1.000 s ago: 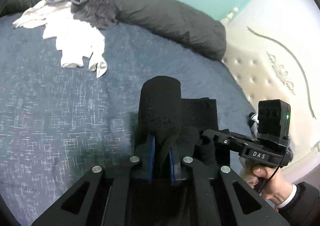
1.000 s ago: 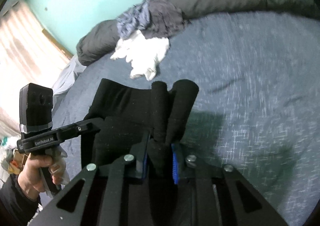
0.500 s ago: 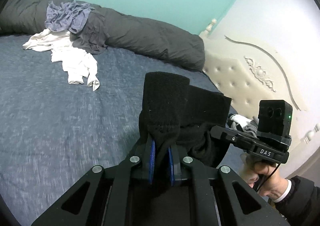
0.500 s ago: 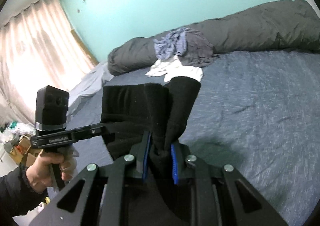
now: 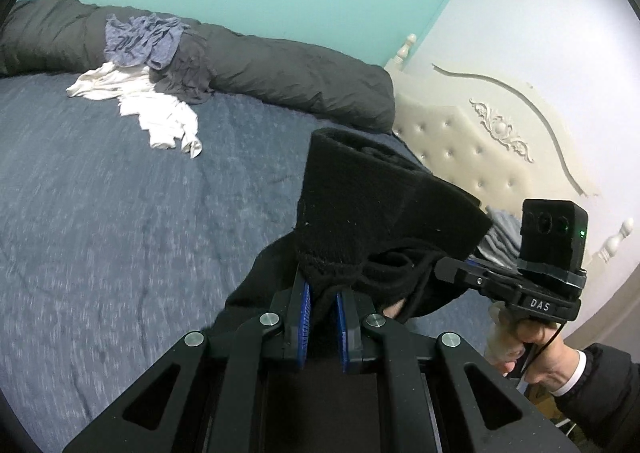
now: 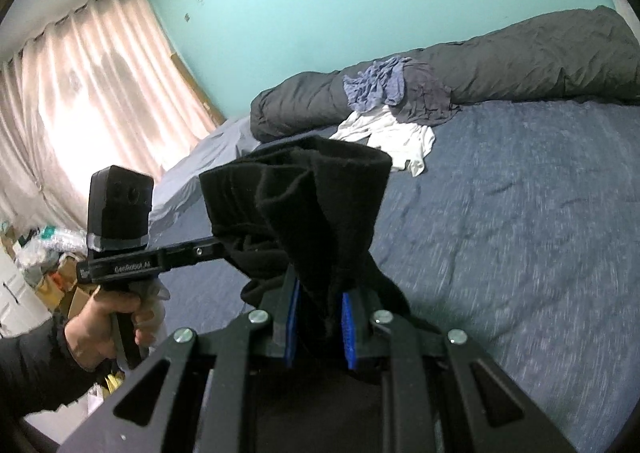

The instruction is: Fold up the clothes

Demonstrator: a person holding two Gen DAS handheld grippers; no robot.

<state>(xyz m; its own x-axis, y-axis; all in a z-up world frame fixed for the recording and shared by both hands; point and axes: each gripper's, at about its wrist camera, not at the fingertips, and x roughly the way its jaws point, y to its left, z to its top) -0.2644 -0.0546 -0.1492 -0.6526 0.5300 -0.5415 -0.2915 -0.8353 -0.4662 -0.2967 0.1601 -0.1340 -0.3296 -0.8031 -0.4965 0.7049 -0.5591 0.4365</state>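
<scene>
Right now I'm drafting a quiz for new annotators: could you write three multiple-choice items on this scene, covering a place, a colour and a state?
1. Where does the white garment lie?
A. on the blue bedspread, by the grey duvet
B. on the floor
C. over the headboard

2. What colour is the held garment?
A. white
B. black
C. red

3. How do the left hand-held gripper and right hand-held gripper stand?
A. both open
B. one open
C. both shut on cloth

Answers: 1 A, it rests on the bedspread against the duvet; 2 B, the fabric is black in both views; 3 C, cloth is pinched between each pair of blue pads.
</scene>
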